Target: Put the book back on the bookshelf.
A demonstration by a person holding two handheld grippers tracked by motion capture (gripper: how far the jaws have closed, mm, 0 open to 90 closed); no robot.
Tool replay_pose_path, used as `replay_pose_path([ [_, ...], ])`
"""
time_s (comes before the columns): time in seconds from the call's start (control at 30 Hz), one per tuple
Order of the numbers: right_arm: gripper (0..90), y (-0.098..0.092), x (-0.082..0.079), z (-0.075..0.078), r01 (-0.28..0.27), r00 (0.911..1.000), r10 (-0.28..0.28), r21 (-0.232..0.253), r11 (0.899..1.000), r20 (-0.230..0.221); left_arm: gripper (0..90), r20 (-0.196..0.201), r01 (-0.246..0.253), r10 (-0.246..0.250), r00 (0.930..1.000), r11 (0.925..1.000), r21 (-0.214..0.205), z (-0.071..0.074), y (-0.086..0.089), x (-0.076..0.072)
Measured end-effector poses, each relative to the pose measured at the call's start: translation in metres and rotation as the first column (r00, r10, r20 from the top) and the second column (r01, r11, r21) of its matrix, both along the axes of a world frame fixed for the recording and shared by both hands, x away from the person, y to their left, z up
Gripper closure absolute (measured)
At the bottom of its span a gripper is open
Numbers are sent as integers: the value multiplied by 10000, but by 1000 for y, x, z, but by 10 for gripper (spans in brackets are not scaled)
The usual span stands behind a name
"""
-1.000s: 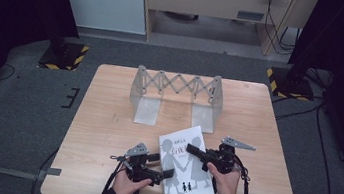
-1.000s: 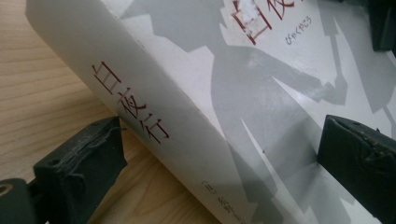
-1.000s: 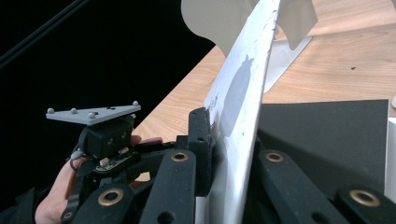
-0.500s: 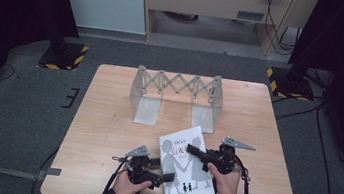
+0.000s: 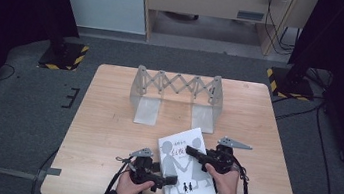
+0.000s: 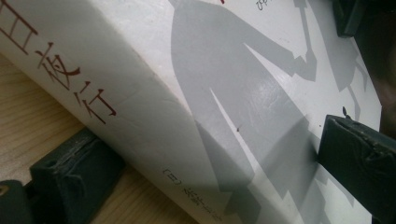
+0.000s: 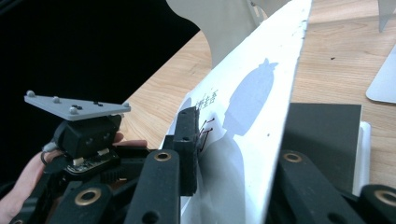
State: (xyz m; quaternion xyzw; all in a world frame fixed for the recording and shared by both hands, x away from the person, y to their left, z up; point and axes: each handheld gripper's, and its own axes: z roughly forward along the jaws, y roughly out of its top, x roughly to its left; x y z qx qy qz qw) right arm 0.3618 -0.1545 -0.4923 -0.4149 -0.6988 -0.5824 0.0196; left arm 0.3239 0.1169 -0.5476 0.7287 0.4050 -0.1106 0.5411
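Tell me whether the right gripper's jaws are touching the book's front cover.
Touching. In the right gripper view the book's lifted front cover stands between the right gripper's jaws, which have just been opening; the left pad lies flat against the cover's printed face.

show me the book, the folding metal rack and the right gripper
book (image 5: 184, 179), high view, front cover
folding metal rack (image 5: 177, 84), high view, lattice top
right gripper (image 5: 192, 152), high view, between jaw tips

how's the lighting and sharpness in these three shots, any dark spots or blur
High view: the table is evenly lit, the room's edges fall to black, and detail is soft. Left gripper view: the book is sharp, with dull sheen on its cover. Right gripper view: the near jaws are blurred, and the background at upper left is black.
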Motion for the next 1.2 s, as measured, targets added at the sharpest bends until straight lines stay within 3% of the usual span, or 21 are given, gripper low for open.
replay_pose_path([
  [0.1,584,3,-2,-2,46,9988,-5,-845,9964,486,0,19,-74,74,10000,9999,71,0,-1,-1],
  [0.3,437,0,-5,-7,391,9954,-253,-1519,9876,920,4,-71,-253,253,9997,9997,-44,0,-1,-2],
  [0.67,348,-16,-9,-20,529,9977,-434,-1989,9786,522,26,179,-333,325,9993,9983,486,2,-7,-4],
  [0.83,327,-20,-11,-23,555,9981,-469,-2413,9689,411,30,271,-373,356,9990,9971,662,3,-8,-5],
  [0.93,329,-22,-11,-28,627,9980,-597,-2126,9751,202,30,228,-475,462,9987,9972,585,2,-9,-6],
  [1.2,317,-25,-10,-29,490,9986,-524,-2195,9744,-94,31,203,-602,591,9980,9968,535,2,-9,-6],
])
